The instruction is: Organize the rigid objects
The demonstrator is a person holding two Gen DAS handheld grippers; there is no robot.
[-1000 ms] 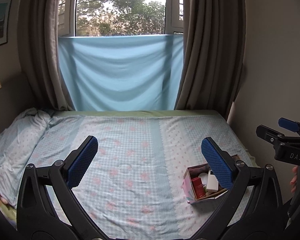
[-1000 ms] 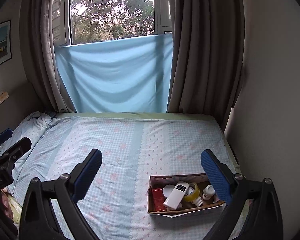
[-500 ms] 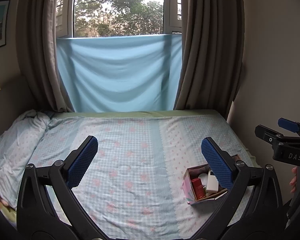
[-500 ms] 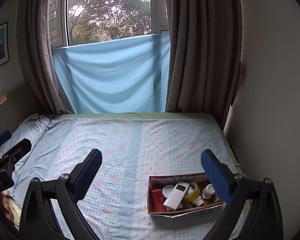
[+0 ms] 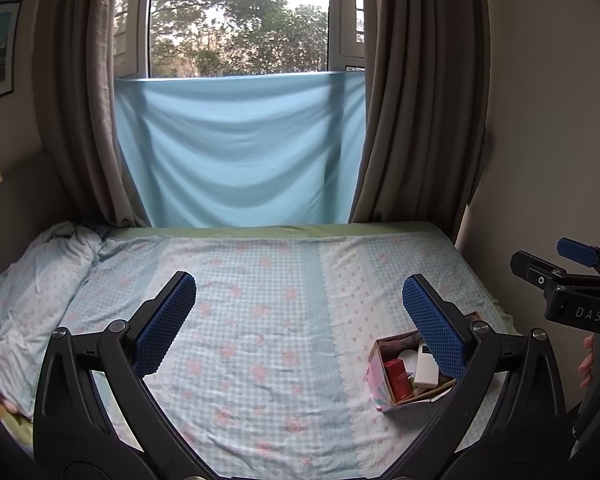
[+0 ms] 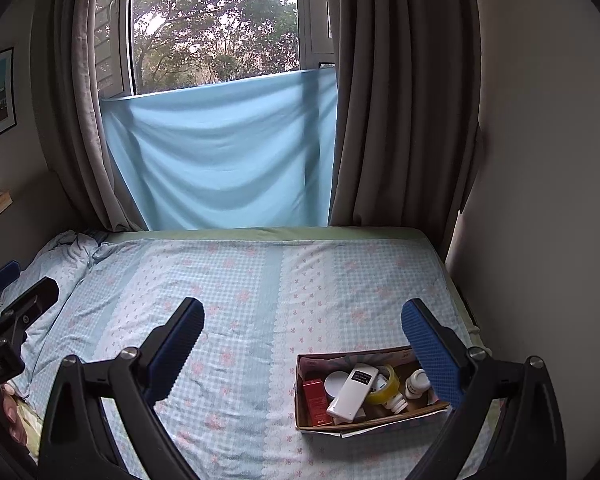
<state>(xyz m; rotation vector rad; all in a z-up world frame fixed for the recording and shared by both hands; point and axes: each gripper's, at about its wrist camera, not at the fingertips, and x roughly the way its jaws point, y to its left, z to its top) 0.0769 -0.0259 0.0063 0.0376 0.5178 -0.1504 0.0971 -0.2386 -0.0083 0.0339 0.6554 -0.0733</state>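
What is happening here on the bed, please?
A person holds two grippers above a bed, and both are open and empty. The left gripper and the right gripper hover over the checked sheet without touching anything. Near the right edge of the bed sits a cardboard box that holds a white remote control, a roll of yellow tape, a red box and small white bottles. Nothing has been picked up yet.

left wrist: above the bed's (image 5: 260, 344) near edge, facing the window (image 5: 240, 20), box (image 5: 380, 380) low right | right wrist: same heading, further right, nearer the box (image 6: 312, 424) | shared: bed (image 6: 260, 304), window (image 6: 216, 20), box; each view catches the other claw (image 5: 572, 264) (image 6: 8, 284) at its side.
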